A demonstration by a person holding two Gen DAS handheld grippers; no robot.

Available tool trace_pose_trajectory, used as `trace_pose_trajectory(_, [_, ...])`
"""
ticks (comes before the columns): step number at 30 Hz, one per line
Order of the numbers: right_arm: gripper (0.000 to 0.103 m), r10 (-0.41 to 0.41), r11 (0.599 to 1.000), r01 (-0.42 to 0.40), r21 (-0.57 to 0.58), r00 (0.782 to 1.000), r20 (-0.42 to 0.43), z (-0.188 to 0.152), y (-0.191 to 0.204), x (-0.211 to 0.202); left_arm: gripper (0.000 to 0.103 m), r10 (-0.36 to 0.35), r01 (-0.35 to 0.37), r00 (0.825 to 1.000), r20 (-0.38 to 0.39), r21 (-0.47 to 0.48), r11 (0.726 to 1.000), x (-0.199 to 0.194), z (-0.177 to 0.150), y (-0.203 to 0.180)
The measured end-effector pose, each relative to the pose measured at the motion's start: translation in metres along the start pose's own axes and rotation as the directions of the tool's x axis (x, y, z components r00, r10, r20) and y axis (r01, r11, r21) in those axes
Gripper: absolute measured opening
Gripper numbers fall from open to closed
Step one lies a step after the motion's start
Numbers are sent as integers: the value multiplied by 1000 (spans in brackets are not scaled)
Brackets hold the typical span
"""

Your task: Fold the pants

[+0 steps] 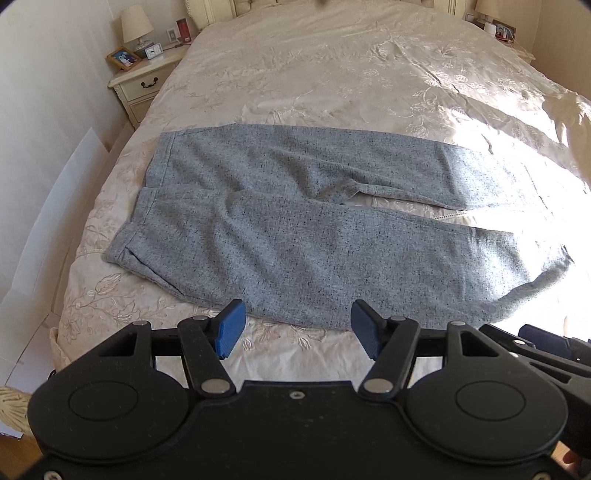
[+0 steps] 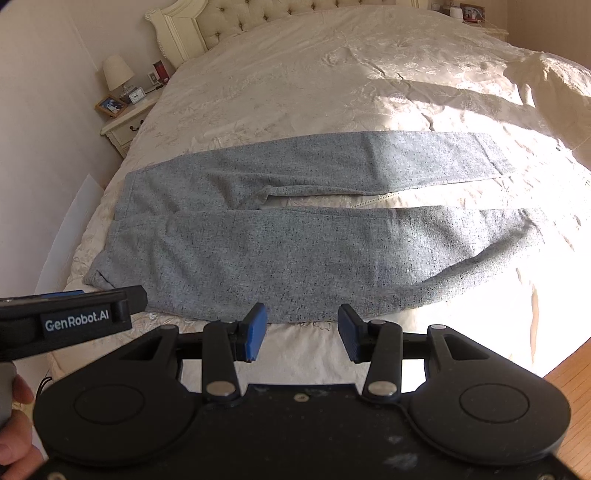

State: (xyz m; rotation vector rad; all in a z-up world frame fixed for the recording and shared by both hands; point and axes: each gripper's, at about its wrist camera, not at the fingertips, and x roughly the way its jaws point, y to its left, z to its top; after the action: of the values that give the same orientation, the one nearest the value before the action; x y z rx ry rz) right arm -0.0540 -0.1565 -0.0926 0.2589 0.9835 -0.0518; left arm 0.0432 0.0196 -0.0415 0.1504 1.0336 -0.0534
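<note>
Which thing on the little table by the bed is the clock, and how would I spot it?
Find the big bed, then the cream nightstand beside its head. The clock is the small white box with a round dial, standing between the lamp and the wall. Unlike the wooden picture frame near it, it shows a dial, not a photo.

we hold the left gripper (image 1: 297, 328) low in the centre of its frame, jaws wide apart, gripping nothing. the right gripper (image 2: 302, 332) sits the same way, blue fingers (image 2: 253, 332) spread. our left hand (image 2: 14, 424) shows at the lower left edge.
</note>
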Motion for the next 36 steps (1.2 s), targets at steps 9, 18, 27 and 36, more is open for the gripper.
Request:
trace_pose_trajectory(9, [46,-22,992,33,119,995,-97,42,-7,54,67,-33,34,999,-24,61,998,82,67,2])
trace_pose_trajectory(18, [45,-133,988,138,69,989,-72,76,5,91,67,-78,79,997,-17,97,992,175,143,-11])
trace_pose_trajectory(27, [44,-121,992,123,33,990,-70,93,4,114,67,-61,72,990,-131,84,994,259,153,-32])
trace_pose_trajectory(36, [44,-64,998,64,-4,992,-113,107,-10,146,67,-50,78,969,-241,107,991,278,106,-15])
